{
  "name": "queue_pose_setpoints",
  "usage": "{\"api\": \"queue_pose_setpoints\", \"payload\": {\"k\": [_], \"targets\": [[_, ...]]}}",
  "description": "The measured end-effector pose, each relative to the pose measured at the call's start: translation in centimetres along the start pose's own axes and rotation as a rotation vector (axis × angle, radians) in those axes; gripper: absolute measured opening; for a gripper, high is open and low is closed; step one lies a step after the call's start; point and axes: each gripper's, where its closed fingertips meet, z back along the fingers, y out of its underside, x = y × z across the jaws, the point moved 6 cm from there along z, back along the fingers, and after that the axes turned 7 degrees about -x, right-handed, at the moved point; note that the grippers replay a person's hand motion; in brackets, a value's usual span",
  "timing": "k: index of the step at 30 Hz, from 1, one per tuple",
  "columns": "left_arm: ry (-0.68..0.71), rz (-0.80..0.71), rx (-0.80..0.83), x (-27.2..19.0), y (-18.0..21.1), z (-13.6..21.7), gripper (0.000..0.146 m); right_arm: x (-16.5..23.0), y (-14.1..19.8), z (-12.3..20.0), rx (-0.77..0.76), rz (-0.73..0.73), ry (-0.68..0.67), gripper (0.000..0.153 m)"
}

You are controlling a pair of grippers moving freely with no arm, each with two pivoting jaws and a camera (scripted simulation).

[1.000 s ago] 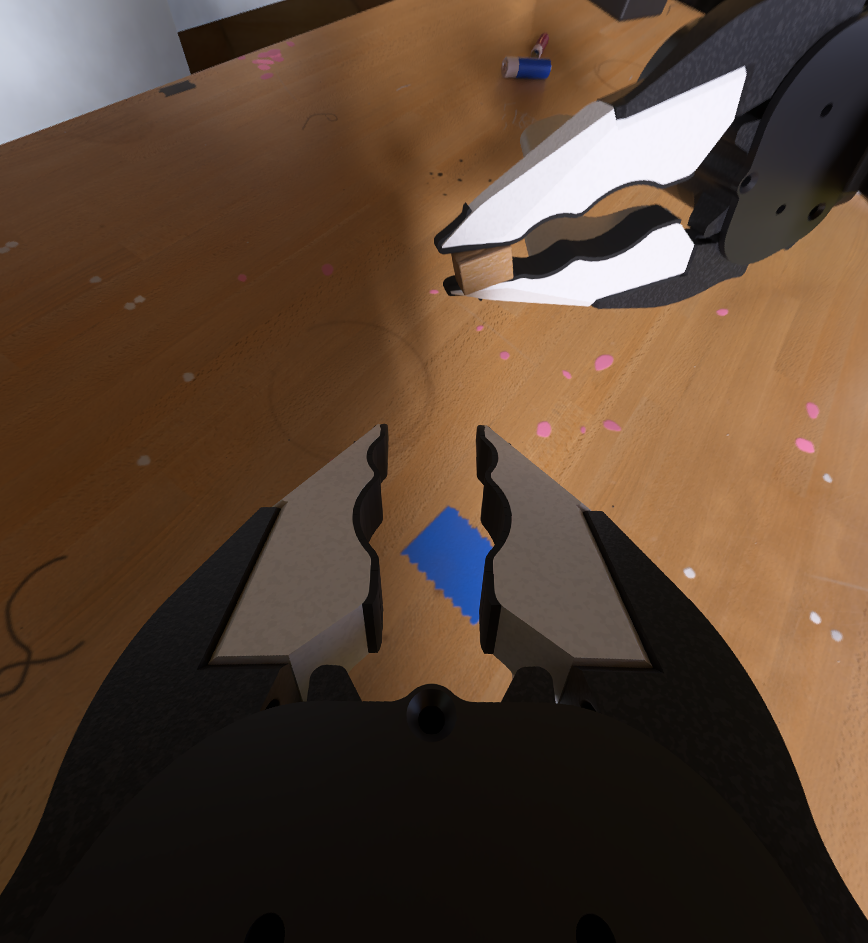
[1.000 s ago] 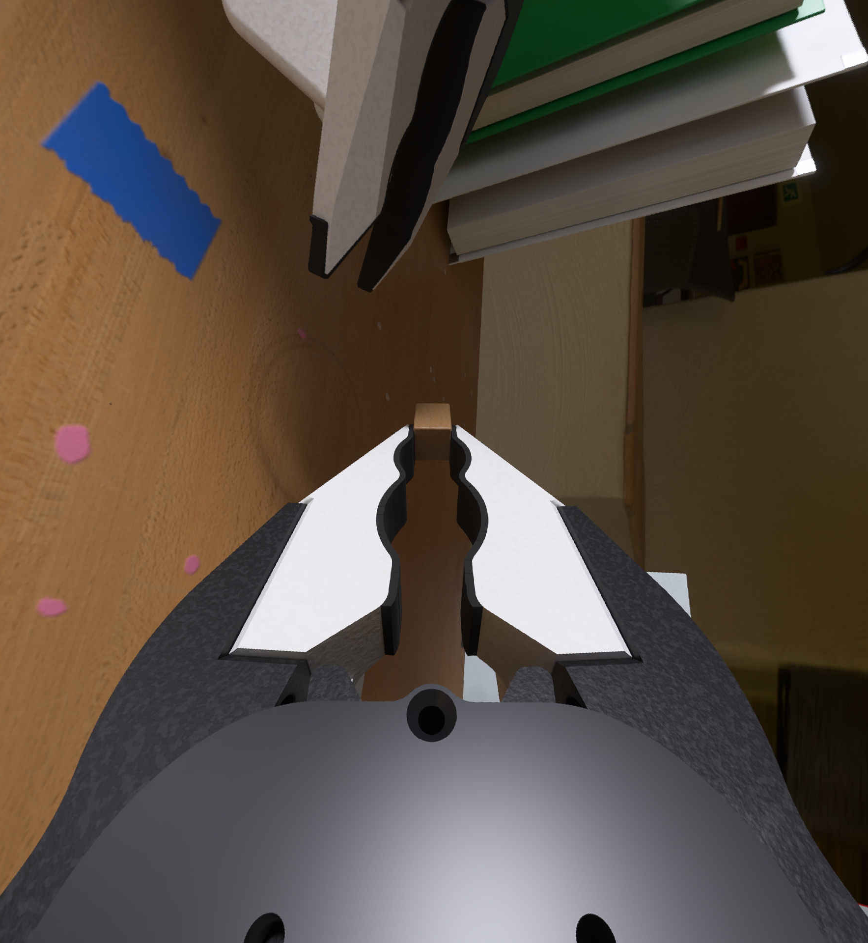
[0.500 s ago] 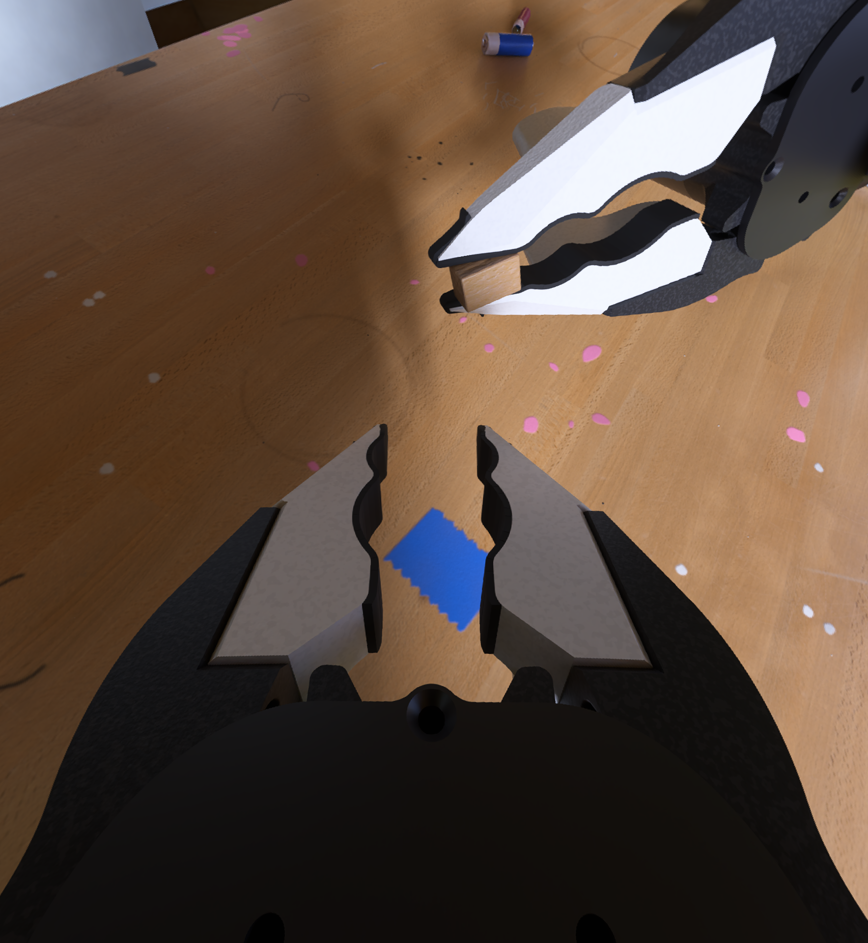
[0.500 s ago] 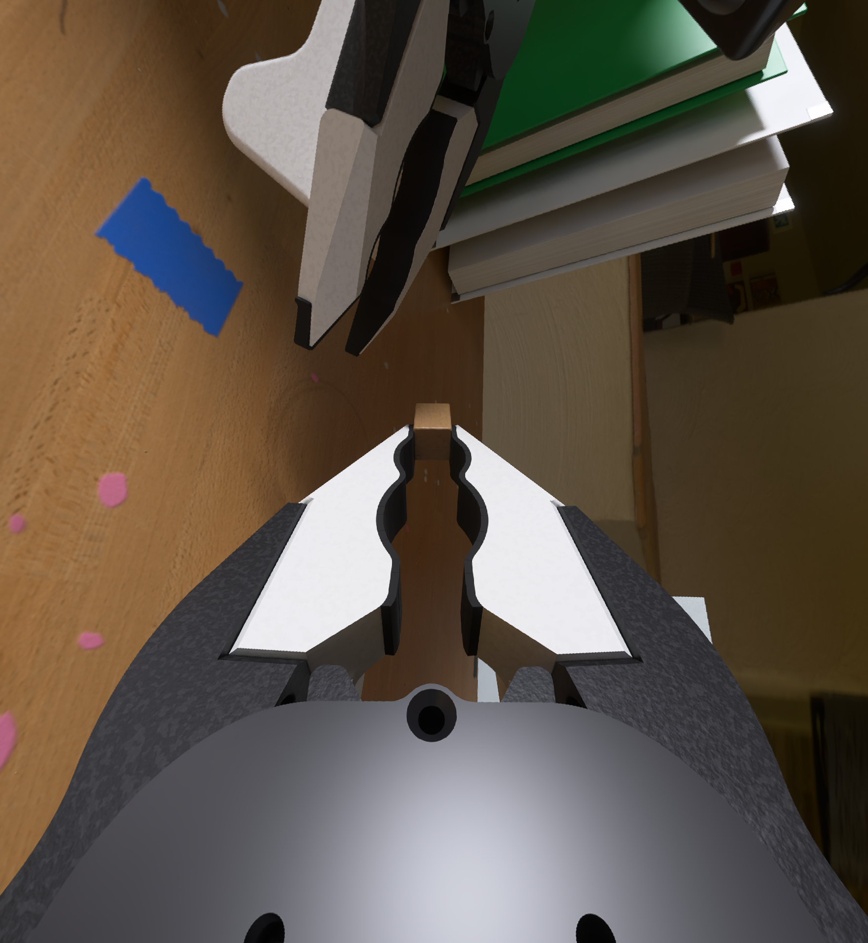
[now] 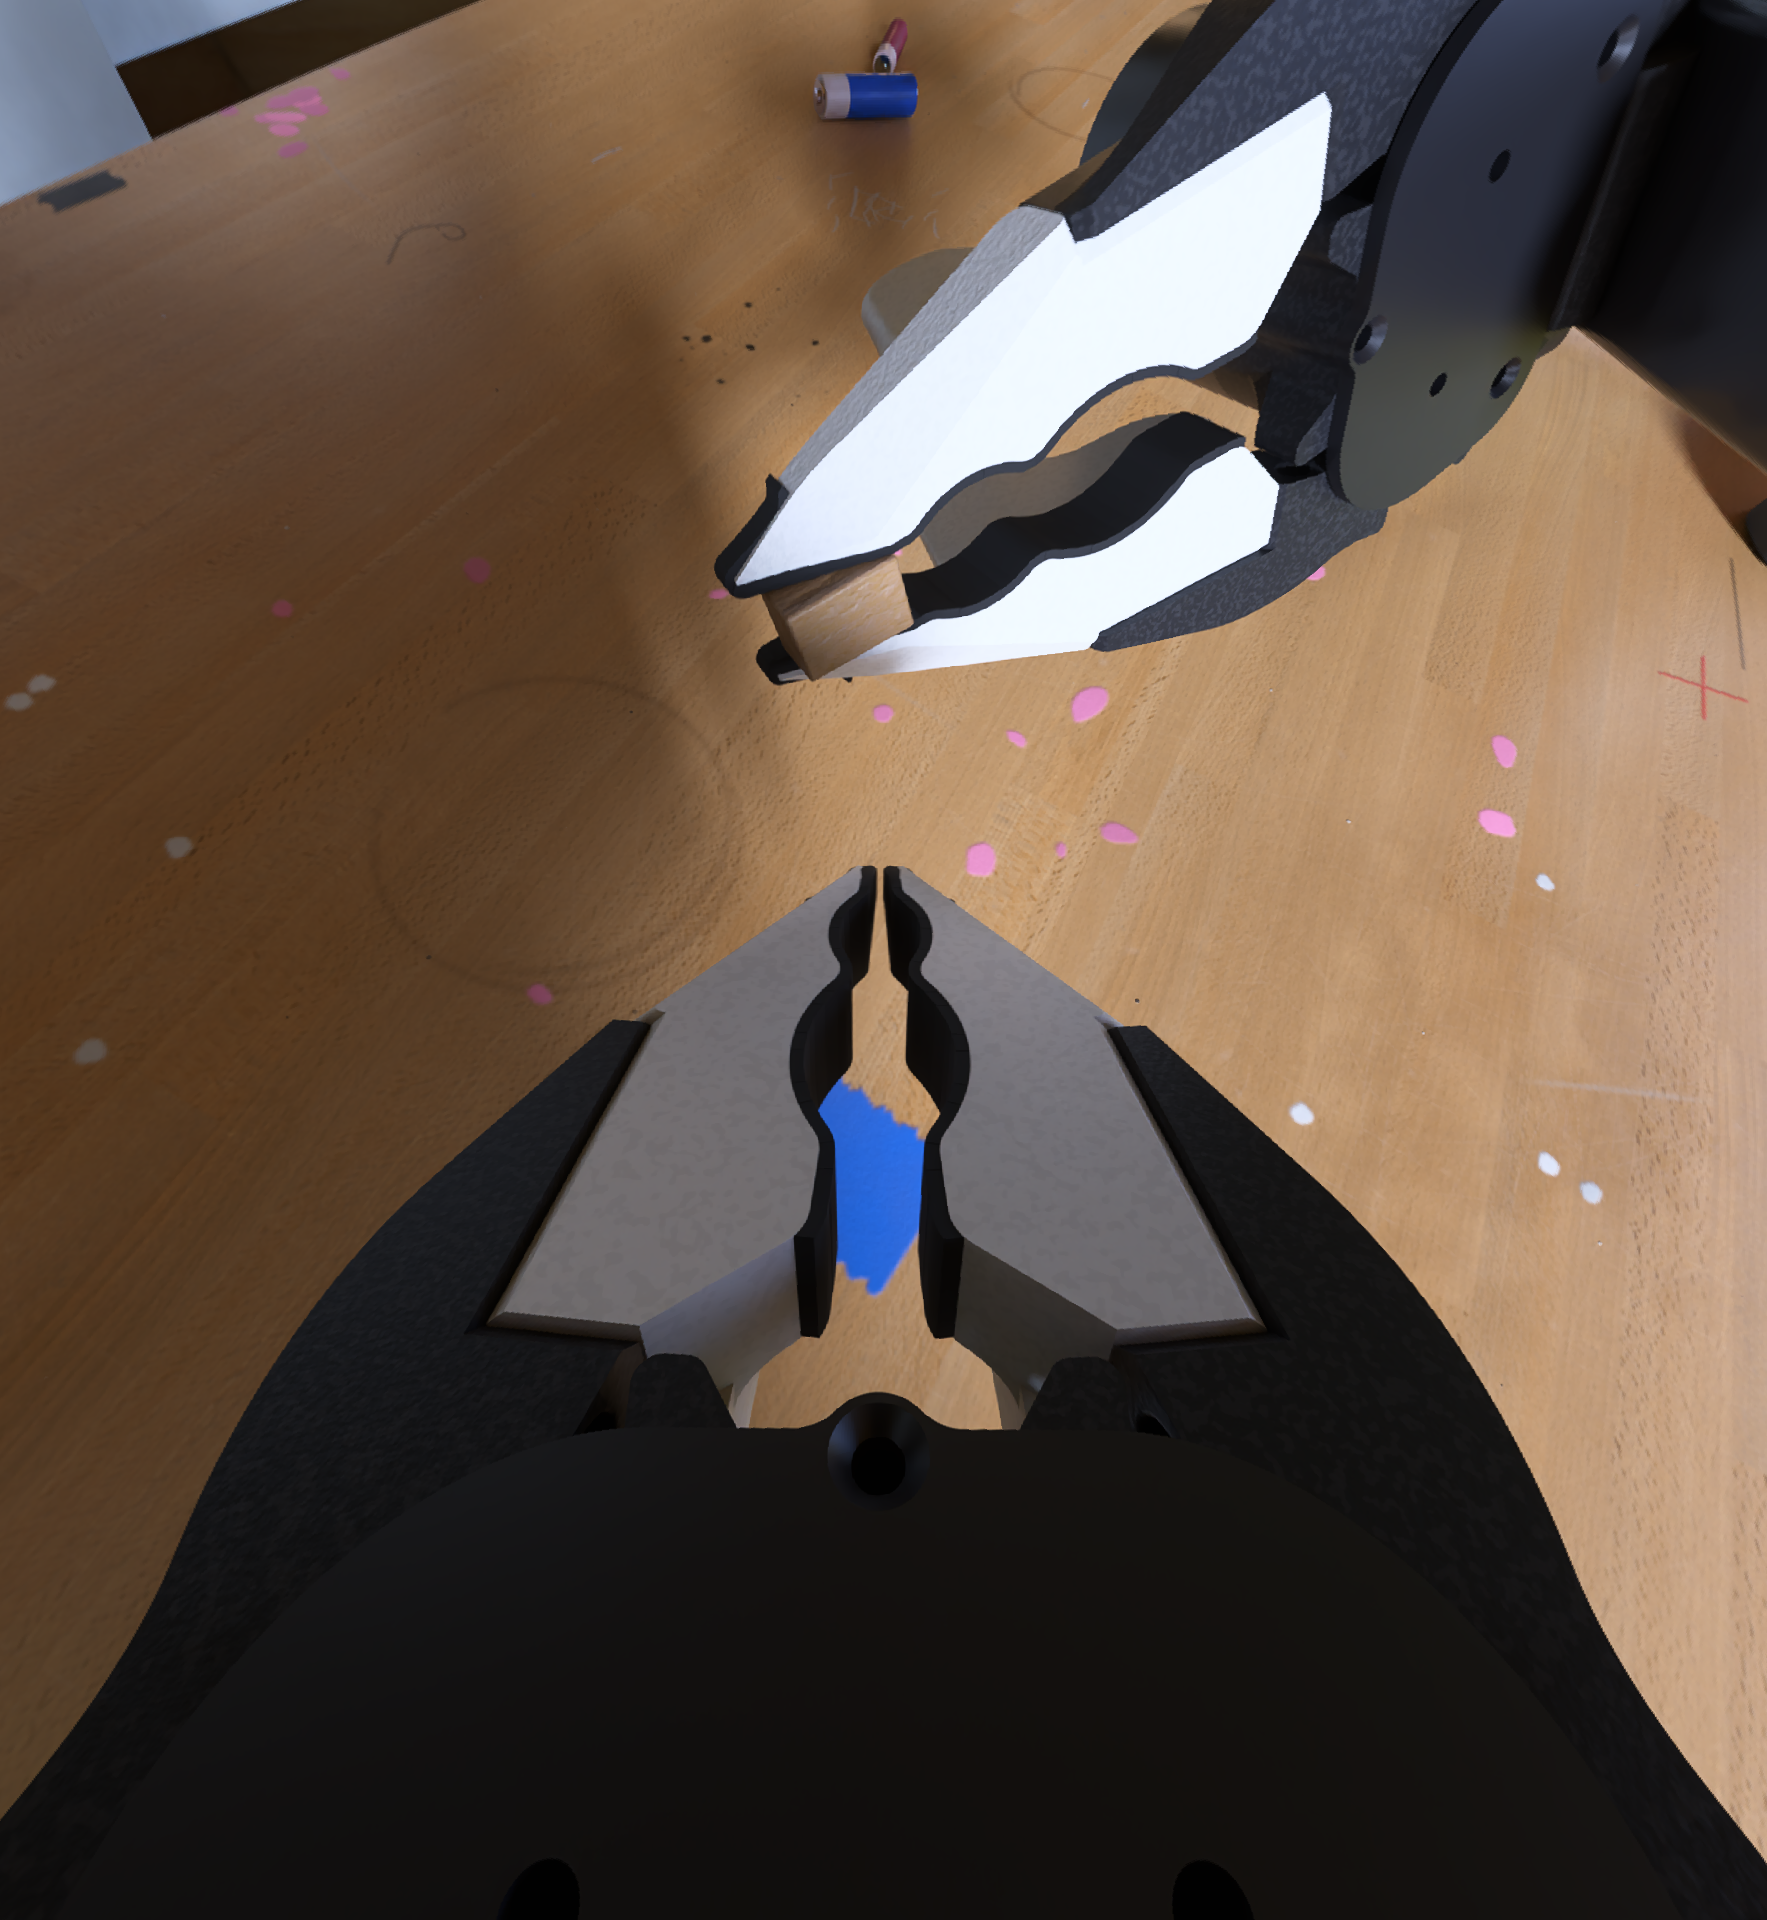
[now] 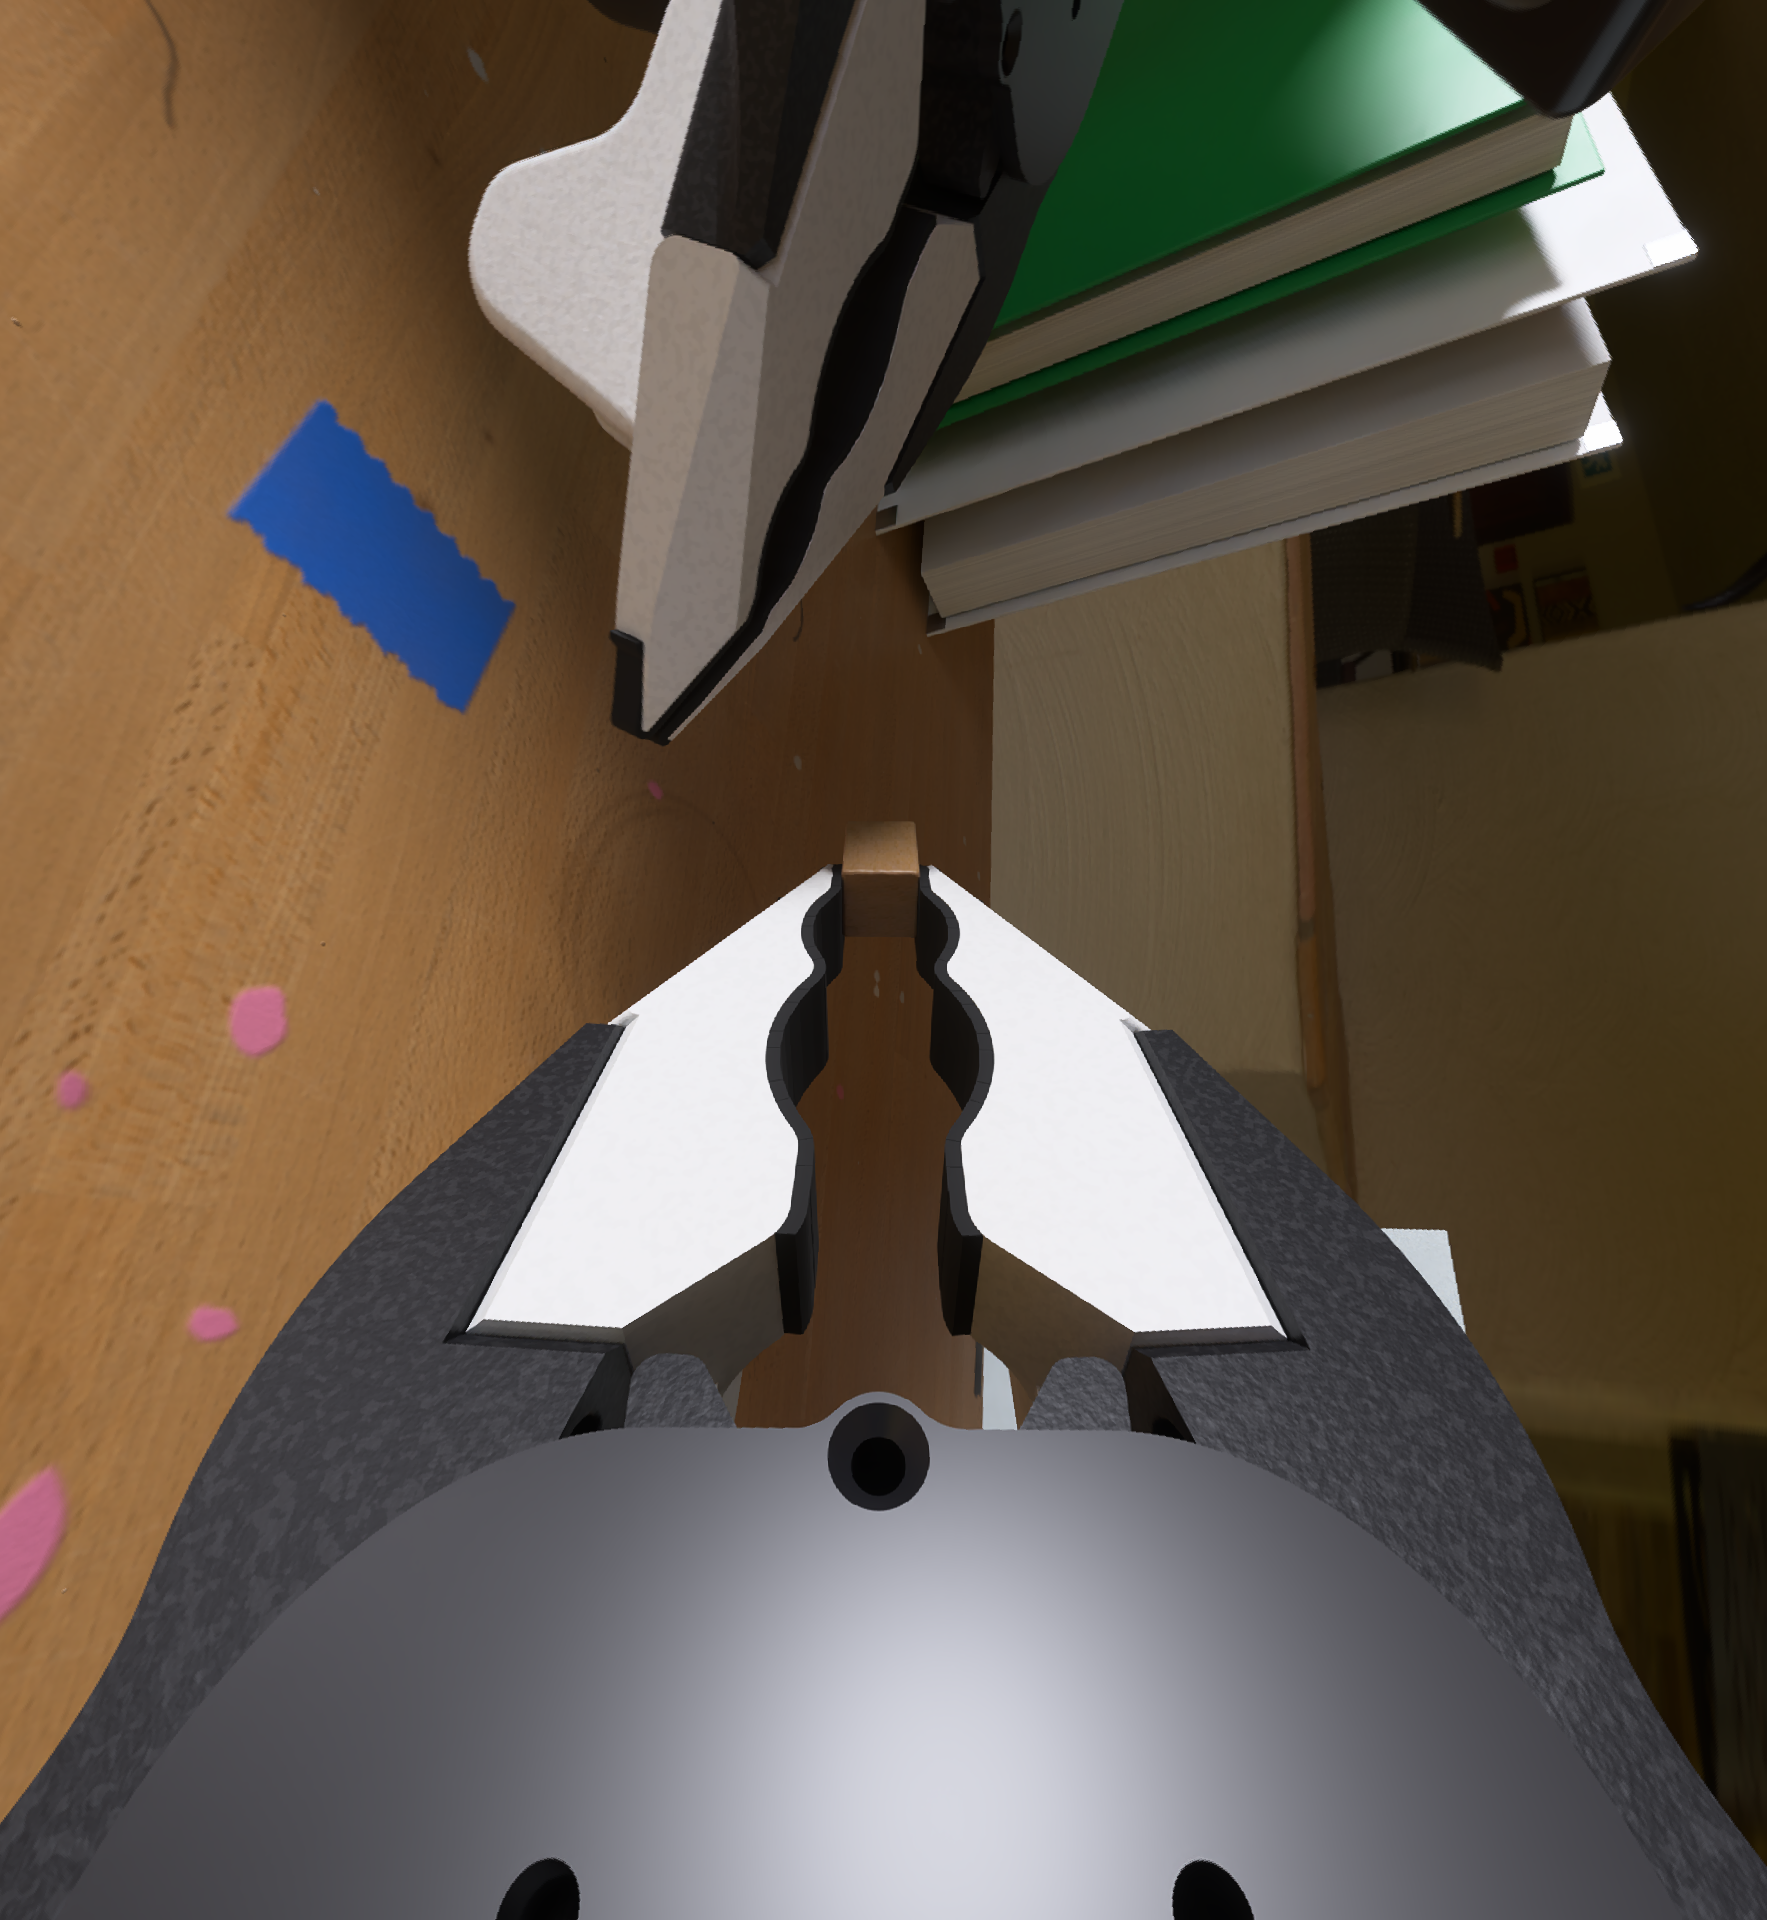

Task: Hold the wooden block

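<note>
Wooden block (image 6: 880, 881) pinched at the very fingertips of right gripper (image 6: 880, 896), clear of the table (image 5: 339, 520); left gripper (image 5: 877, 883) closed, empty, just ahead; keep squeeze steady, avoid tilting.

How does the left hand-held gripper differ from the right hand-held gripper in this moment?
The left hand-held gripper is shut on nothing, its tips nearly touching; the right hand-held gripper is shut on the wooden block. The left one's fingers look grey-beige in shade, above a blue patch on the table; the right one's look bright white. Both share the same wavy finger shape and dark body.
</note>
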Motion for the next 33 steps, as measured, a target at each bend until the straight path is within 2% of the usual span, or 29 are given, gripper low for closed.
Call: {"api": "queue_pose_setpoints", "payload": {"k": [5, 33], "targets": [[0.002, 0.021, 0.007, 0.09, 0.12, -0.21, 0.018, -0.12, 0.05, 0.06, -0.001, -0.006, 0.005, 0.012], [0.031, -0.023, -0.038, -0.55, -0.58, 0.14, 0.019, -0.16, 0.13, 0.05, 0.006, 0.002, 0.007, 0.012]]}}
